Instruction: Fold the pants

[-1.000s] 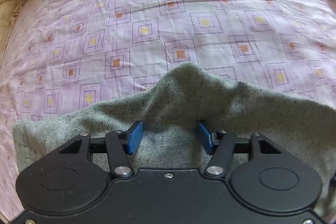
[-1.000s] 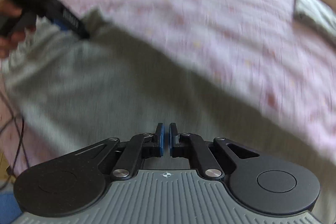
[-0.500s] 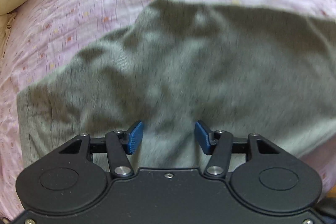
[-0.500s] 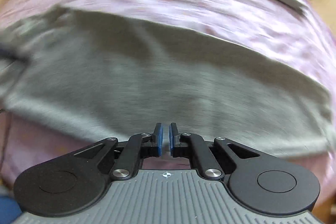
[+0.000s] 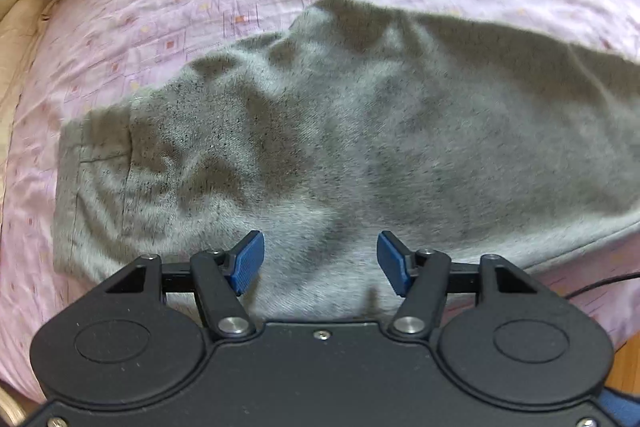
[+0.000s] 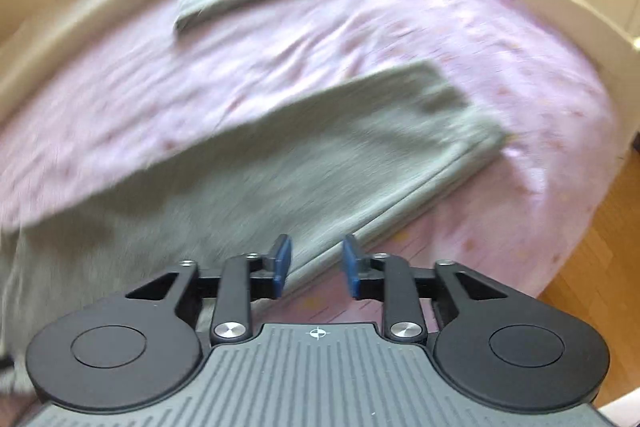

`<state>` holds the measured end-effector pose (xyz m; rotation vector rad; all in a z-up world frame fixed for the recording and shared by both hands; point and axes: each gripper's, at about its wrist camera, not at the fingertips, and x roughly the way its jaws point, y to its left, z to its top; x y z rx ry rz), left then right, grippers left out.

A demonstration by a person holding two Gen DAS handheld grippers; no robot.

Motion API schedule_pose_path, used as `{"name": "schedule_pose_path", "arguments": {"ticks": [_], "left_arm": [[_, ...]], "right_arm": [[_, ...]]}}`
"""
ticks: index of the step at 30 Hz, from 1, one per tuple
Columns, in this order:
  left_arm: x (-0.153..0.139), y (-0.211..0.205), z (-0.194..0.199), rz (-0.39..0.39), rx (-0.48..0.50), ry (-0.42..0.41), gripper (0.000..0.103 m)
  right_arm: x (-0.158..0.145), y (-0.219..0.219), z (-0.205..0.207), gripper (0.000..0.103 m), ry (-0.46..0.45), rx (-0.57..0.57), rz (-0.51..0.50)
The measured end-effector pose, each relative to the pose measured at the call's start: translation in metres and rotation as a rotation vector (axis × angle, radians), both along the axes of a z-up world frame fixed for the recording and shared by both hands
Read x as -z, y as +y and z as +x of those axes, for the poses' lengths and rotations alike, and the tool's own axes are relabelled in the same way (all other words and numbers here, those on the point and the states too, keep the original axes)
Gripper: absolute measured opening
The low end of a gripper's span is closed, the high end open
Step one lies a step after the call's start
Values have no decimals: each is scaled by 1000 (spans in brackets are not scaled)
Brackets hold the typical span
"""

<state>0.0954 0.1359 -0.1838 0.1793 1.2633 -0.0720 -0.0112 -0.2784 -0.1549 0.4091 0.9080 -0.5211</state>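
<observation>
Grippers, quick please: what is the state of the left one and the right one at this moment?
Left gripper: open, holding nothing, above the grey pants.
Right gripper: open, holding nothing, over the pants' edge.

The left gripper (image 5: 320,263) has a matte black body with two round, disc-shaped lobes, black linkage arms pinned with silver rivets, small screws along its plate, and ribbed blue pads (image 5: 249,262) on its fingers. The right gripper (image 6: 316,265) shares the black lobes, silver rivets and blue pads (image 6: 282,263), but carries a grey ridged plate marked with a white crosshair.
</observation>
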Motion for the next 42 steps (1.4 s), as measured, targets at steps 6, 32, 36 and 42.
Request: {"name": "schedule_pose_path", "arguments": {"ticks": [6, 32, 36, 42], "left_arm": [[-13, -43, -15, 22, -9, -23, 65], [-41, -226, -43, 43, -100, -30, 65], [-41, -243, -32, 43, -80, -36, 65], [-30, -271, 1, 21, -84, -41, 65]], "right_arm": [[12, -69, -19, 33, -27, 119, 90], [74, -201, 11, 43, -49, 60, 450], [73, -205, 17, 44, -17, 5, 468], [62, -207, 14, 13, -32, -85, 468]]}}
